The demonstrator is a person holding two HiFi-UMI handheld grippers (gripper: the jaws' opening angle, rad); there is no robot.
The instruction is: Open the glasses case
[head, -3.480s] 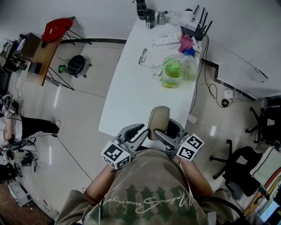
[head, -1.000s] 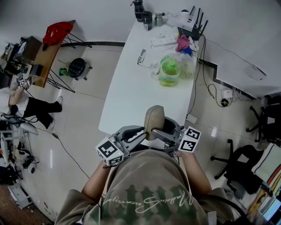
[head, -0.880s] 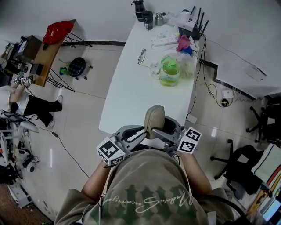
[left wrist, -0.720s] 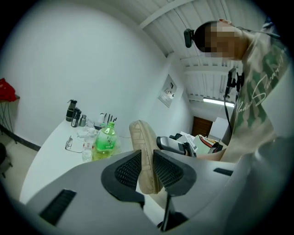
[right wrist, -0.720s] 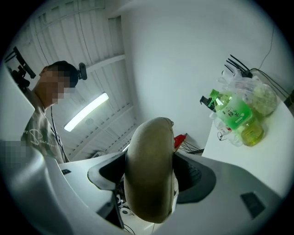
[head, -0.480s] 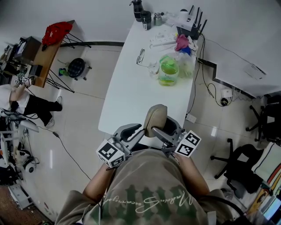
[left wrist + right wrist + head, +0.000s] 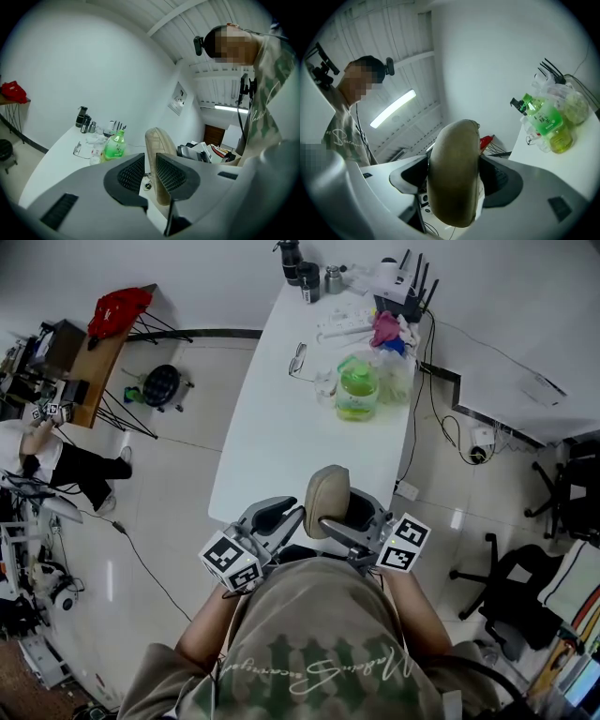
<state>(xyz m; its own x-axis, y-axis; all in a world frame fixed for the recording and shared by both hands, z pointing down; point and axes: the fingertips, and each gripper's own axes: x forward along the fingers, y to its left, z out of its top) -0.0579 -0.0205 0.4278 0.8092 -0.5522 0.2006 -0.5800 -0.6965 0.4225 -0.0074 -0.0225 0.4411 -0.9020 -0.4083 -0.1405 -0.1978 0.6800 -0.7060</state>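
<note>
Glasses case (image 7: 327,501), tan and oval, stands on end in the air just in front of the person's chest. It is over the near end of the white counter (image 7: 281,427) and touches nothing but the tongs. Its long axis runs nearly upright, and the rounded top leans a little away from the person.

The right tongs (image 7: 339,519) come in from the right and pinch the lower body across its width. In the right gripper view a pad presses each broad flank and the case fills the gap.

The left tongs (image 7: 292,517) come in from the left at about the same height. Their jaws stand only a narrow way apart, and in the left gripper view they appear to nip a thin edge of the case rather than its full thickness.

Both hands are thus equally near, facing each other across the case. The opening likely turns on this: the right grip steadies the body while the left draws its edge sideways, away from the right. No view shows the seam or the hinge side clearly, so I cannot tell whether the left jaws hold the lid alone.
</note>
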